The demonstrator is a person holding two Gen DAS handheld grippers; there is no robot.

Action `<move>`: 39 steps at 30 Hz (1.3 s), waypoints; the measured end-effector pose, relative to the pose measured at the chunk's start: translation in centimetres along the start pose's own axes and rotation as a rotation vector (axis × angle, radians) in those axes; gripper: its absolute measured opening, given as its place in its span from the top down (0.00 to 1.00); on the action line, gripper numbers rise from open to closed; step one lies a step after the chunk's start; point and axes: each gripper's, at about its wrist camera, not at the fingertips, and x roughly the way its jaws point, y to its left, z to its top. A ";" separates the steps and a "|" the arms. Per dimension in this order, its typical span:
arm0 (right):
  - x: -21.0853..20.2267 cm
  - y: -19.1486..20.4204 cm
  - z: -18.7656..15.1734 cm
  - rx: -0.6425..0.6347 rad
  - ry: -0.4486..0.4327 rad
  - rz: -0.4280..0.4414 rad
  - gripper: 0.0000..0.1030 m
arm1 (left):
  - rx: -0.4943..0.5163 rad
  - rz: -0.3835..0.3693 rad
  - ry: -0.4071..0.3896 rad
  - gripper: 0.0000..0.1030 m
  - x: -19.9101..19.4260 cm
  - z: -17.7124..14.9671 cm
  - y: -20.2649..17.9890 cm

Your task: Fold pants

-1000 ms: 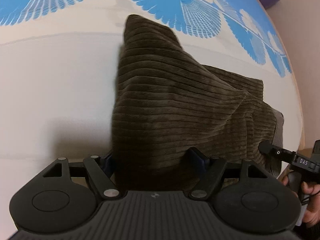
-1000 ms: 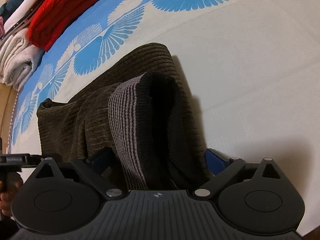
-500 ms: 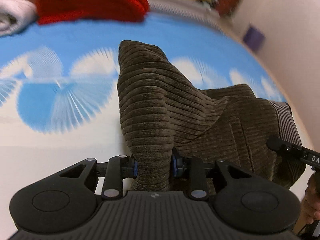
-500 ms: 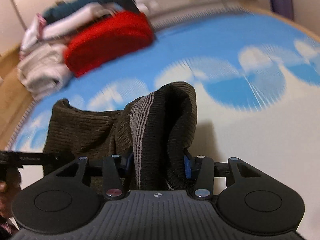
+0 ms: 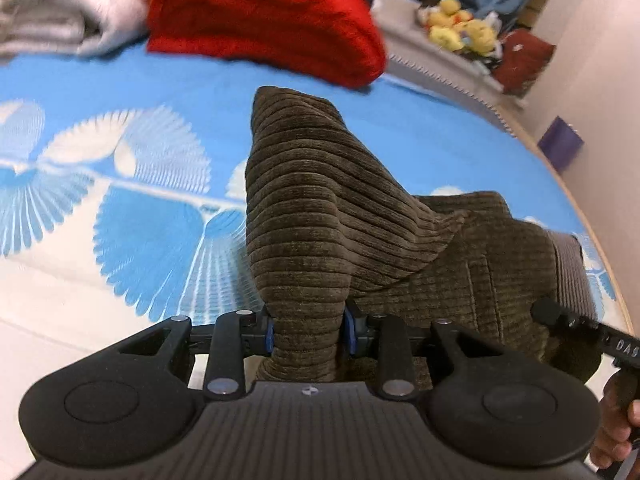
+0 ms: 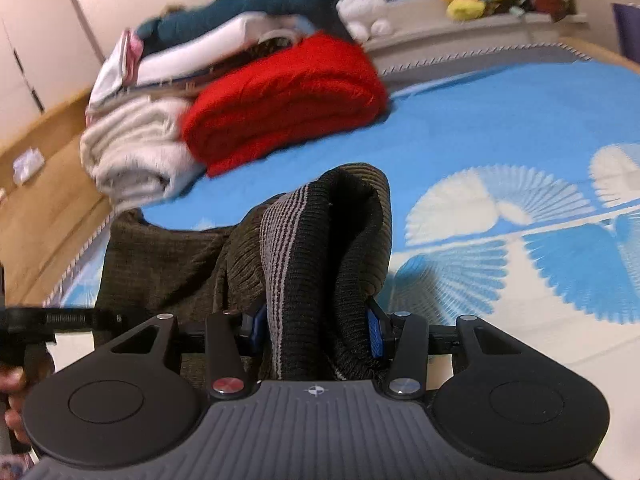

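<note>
The brown corduroy pants [image 5: 320, 208] lie bunched on the blue-and-white bedspread [image 5: 120, 200], their near edge lifted off it. My left gripper [image 5: 308, 332] has its blue pads pressed on a raised fold of corduroy, though its jaws are opening slightly. In the right wrist view the pants [image 6: 168, 264] show their grey striped waistband [image 6: 280, 240], and my right gripper [image 6: 316, 328] is shut on that thick bundle. Each view catches part of the other hand-held tool at its edge, with a hand on it.
A folded red knit [image 5: 264, 16] and a cream towel [image 5: 60, 8] sit at the far end of the bed, with more stacked clothes [image 6: 224, 40] behind. Yellow plush toys [image 5: 460, 32] rest on a ledge. A wall and a purple box [image 5: 560, 148] stand right.
Both grippers went from wide open around the cloth to shut on it. They rose with the pants' edge and tipped up, bringing the clothes pile into view.
</note>
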 end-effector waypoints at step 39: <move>-8.8 6.3 -1.7 -0.100 -0.122 -0.371 0.22 | 0.086 0.485 -0.182 0.16 -10.4 -8.2 -10.6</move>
